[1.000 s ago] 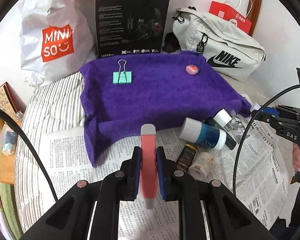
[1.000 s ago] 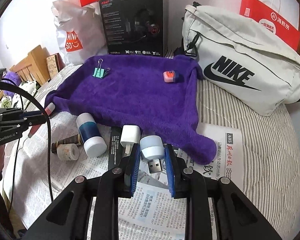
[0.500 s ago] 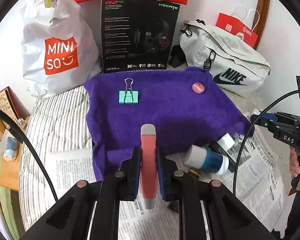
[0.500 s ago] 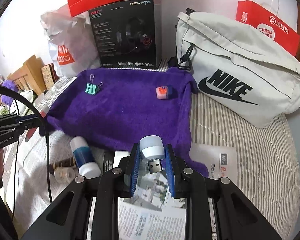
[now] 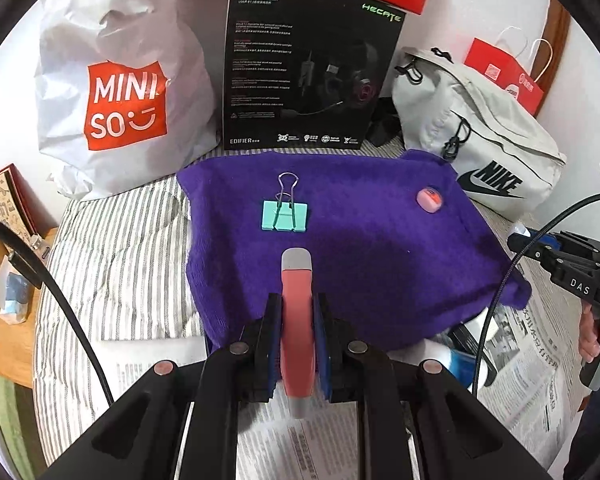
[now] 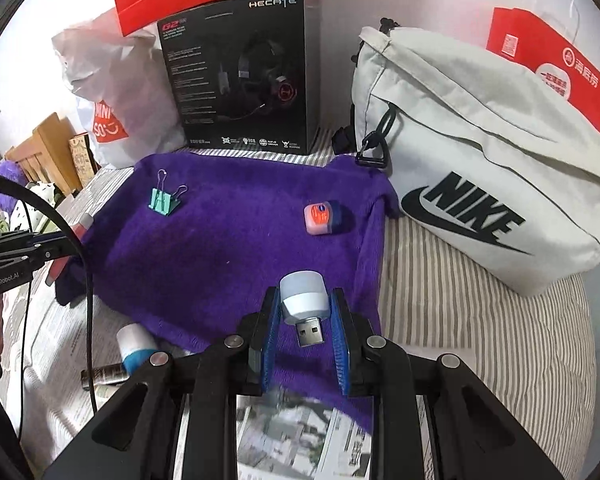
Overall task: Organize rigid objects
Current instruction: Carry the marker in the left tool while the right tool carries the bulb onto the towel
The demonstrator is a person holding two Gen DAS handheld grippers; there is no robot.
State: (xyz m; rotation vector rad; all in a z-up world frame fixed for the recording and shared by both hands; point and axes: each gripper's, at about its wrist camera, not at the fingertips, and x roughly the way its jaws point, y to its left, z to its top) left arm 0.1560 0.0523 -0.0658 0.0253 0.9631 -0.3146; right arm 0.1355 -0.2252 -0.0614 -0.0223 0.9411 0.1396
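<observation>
— Rigid objects first: what lies on the purple towel (image 5: pixel 380 264)?
— From the left wrist view, a mint binder clip (image 5: pixel 285 216) sits on its far left part, and a small pink-and-orange piece (image 5: pixel 430 199) sits on its far right part, well apart from the clip.
— And the left gripper (image 5: pixel 297 320)?
— Its jaws are clenched on a pink pen-like tube (image 5: pixel 297 328) with grey ends, held up over the near edge of the towel, one grey end pointing far.
— What is behind the towel?
— A white Miniso bag (image 5: pixel 116 92) at far left, a black headset box (image 5: pixel 308 68) in the middle, a grey Nike bag (image 5: pixel 484 136) at far right.
— The right gripper (image 6: pixel 305 320)?
— It grasps a small white USB light (image 6: pixel 303 300) by its body, plug pointing near, above the near right part of the towel.
— Anything left off the towel?
— A blue-and-white bottle (image 6: pixel 137 344) and a dark tube (image 6: pixel 104 372) lie on newspaper (image 6: pixel 304 440) near left in the right wrist view, on the striped bed (image 6: pixel 480 344).
</observation>
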